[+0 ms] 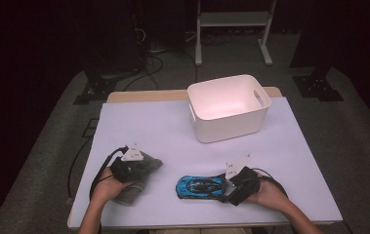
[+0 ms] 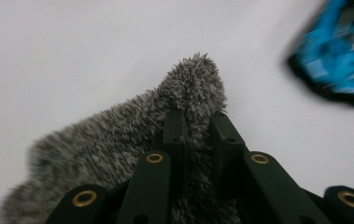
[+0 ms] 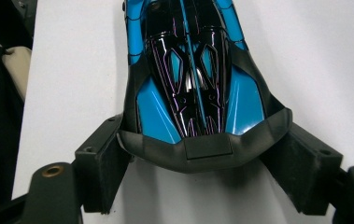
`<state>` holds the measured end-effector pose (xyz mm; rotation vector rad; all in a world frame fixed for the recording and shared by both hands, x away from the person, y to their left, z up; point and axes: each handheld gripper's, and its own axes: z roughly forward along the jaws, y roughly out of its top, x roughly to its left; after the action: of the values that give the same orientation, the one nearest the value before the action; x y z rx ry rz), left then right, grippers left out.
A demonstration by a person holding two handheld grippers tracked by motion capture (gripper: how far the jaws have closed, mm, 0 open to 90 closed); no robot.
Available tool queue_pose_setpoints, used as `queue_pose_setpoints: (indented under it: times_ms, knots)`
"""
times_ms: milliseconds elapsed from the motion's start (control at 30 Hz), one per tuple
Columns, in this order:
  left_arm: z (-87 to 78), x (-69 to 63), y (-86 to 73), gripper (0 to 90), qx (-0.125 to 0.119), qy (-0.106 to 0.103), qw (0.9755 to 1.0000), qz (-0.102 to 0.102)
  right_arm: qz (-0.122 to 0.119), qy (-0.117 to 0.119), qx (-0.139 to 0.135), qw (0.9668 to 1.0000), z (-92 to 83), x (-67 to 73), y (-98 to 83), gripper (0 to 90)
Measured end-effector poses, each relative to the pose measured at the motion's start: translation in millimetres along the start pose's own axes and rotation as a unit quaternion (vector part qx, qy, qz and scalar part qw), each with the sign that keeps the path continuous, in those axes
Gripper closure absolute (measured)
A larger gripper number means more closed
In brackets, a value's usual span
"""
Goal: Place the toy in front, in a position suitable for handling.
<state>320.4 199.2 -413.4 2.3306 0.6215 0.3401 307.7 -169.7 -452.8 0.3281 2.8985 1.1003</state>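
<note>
Fuzzy grey cloth (image 2: 118, 135) pinched by left tool (image 2: 195, 126).

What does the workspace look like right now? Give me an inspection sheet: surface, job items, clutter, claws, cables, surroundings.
Surface: white table top, flat, with a wooden edge showing at the far side.
Job's things: grey fuzzy cloth at near left; blue and black toy car at near right, wheels down; white bin at far centre, upright, nothing seen inside.
Clutter: nothing seen.
Claws: left claw shut on the cloth, pile bunched between the jaws; right claw straddles the car's tail end, pads at its flanks, firm grip cannot be told.
Cables: black cable trails off the table's left edge; more on the floor behind.
Surroundings: grey carpet, white stand behind the table, dark backdrop.
</note>
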Motion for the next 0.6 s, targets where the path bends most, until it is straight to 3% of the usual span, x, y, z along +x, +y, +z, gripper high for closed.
queue_pose_setpoints:
  times_ms: [67, 133, 233, 333, 400, 467, 533, 600]
  knots:
    - [1.3, -14.5, 15.9, 78.9, -0.018, -0.031, 0.9989, 0.031, -0.002, 0.000, -0.001, 1.0000, 0.1, -0.3, -0.3, 24.1]
    - [8.9, -28.2, 32.7, 78.6, -0.026, -0.066, 0.9958, 0.059, 0.001, -0.001, -0.003, 1.0000, 0.2, 0.0, -0.9, 24.0]
    - [27.7, -45.8, 52.0, 78.3, -0.013, -0.105, 0.9888, 0.106, 0.002, -0.003, -0.007, 1.0000, 0.4, 1.0, -1.7, 24.1]
    - [47.9, -56.5, 55.7, 77.3, 0.002, -0.140, 0.9825, 0.123, 0.000, -0.006, -0.011, 0.9999, 0.6, 1.3, -2.8, 24.1]
    - [53.3, -59.9, 53.0, 70.6, 0.011, -0.150, 0.9813, 0.119, 0.000, -0.005, -0.013, 0.9999, 0.4, 0.8, -3.6, 24.1]
    - [50.4, -58.4, 52.2, 49.7, 0.004, -0.160, 0.9821, 0.099, 0.000, -0.004, -0.017, 0.9998, 0.5, 0.6, -4.7, 23.9]
    - [42.1, -54.2, 52.8, 44.4, -0.019, -0.156, 0.9847, 0.075, 0.001, -0.004, -0.019, 0.9998, 0.5, 0.7, -5.0, 23.8]
    - [38.3, -48.5, 53.1, 38.3, -0.044, -0.161, 0.9849, 0.047, 0.002, -0.001, -0.020, 0.9998, 0.5, 0.1, -5.1, 23.3]
